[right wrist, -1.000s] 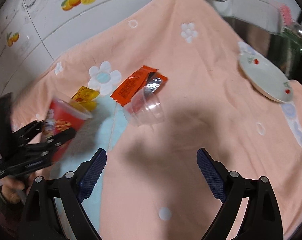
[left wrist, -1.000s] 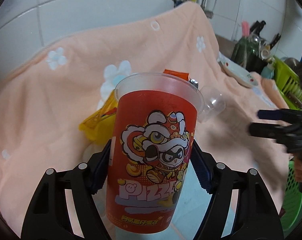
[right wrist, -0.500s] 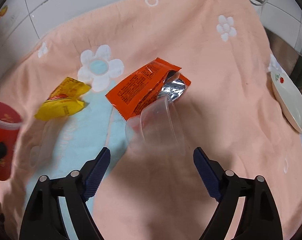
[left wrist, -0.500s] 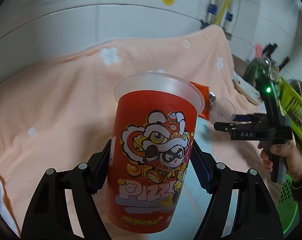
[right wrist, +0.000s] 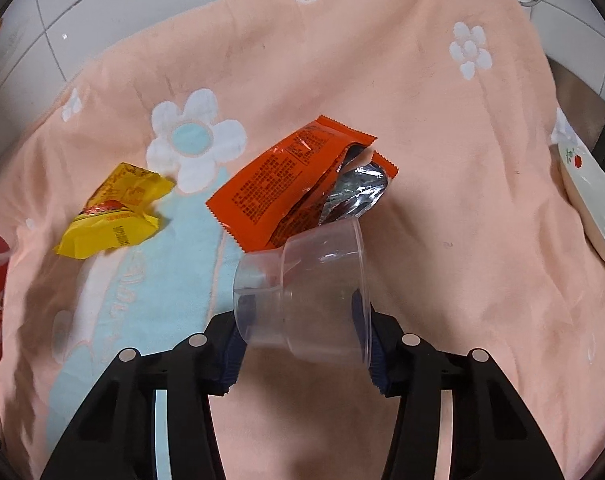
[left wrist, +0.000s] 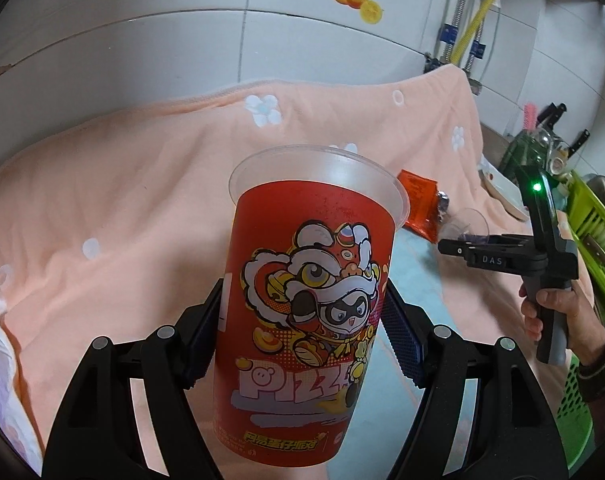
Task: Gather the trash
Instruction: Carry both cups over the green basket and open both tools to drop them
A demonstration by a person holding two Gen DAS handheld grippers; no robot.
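On the peach flowered towel (right wrist: 442, 128), near my right gripper (right wrist: 302, 332), lies the clear plastic cup (right wrist: 306, 292) on its side, mouth to the right. My jaws are closing on it now, one pad at the narrow base, one at the wide rim; the cup sits between them. Whether both pads already press the wall I cannot tell through the clear plastic.

Doing this well: thin plastic, likely to buckle or squirt out forward, so I judge a gentle squeeze is enough, then a straight lift. Pads bear on unequal widths, so the cup may twist; seat it deeper before lifting. Keep the far rim off the orange wrapper (right wrist: 286, 184), which touches or lies just under it, so the wrapper is not dragged along.

My left gripper (left wrist: 302, 344) is clamped on the red printed cup (left wrist: 306, 300), upright, held above the towel.

Left to collect, by the look of it: orange wrapper with its foil lining open, and the yellow packet (right wrist: 114, 212) to its left, well clear of it.

Hard to make out:
- red cup's inside, hidden from both views
- bin: only a green basket (left wrist: 574, 412) edge at right, cut off
- plate (right wrist: 590, 204) at right, cut by the frame
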